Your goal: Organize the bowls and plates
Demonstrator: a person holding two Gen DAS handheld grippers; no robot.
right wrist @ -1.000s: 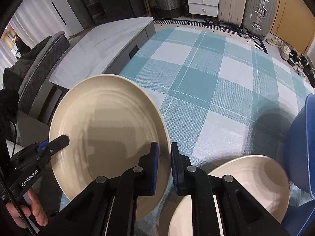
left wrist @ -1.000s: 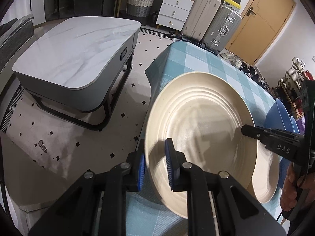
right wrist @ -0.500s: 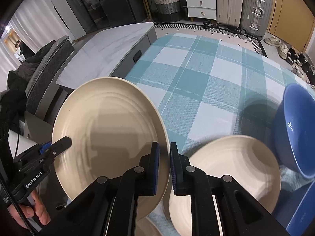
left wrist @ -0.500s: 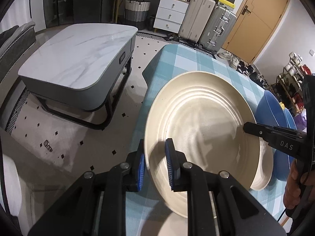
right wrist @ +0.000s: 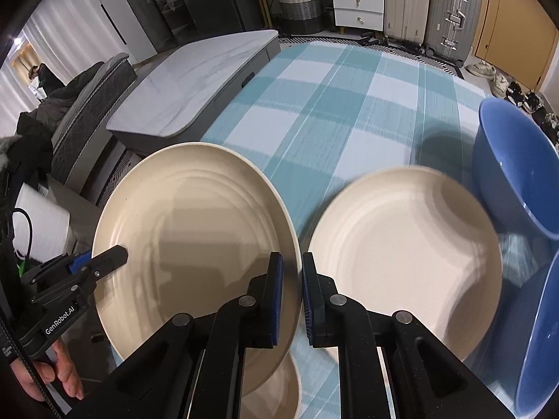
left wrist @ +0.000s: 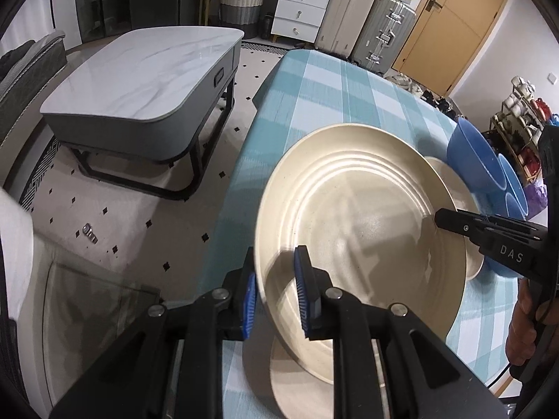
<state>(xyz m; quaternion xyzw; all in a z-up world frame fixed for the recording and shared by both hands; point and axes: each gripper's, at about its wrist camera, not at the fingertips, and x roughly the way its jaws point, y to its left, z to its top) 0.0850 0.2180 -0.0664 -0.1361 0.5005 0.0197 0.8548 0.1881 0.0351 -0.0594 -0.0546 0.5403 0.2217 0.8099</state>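
Held plate: a large, round, cream plate [left wrist: 363,209] with shallow raised rings stepping down to a flat middle; its surface is matte with soft sheen and no food on it. It is tilted and lifted clear of the table [right wrist: 349,97], above the near left corner, which is covered in a teal and white checked cloth.

Left gripper: the left gripper [left wrist: 276,289] pinches the plate's near left rim, one blue pad on each face.

Right gripper: the right gripper [right wrist: 291,300] is pressed onto the opposite rim (the edge sits between its blue pads), so both grip the same plate.

Second plate: a matching cream plate [right wrist: 408,258] lies flat on the cloth, just right of the held one and slightly blurred.

Bowls: a blue bowl [right wrist: 517,174] stands beside that plate, and a second blue bowl [right wrist: 538,342] is nearer, cut off by the frame edge.

Hard to make out: a third cream dish [right wrist: 279,394] shows only as a sliver beneath the held plate, mostly hidden by it and the gripper arms; whether it is a plate or a bowl cannot be told. The hands holding the grippers show only as fingers at the frame edges.
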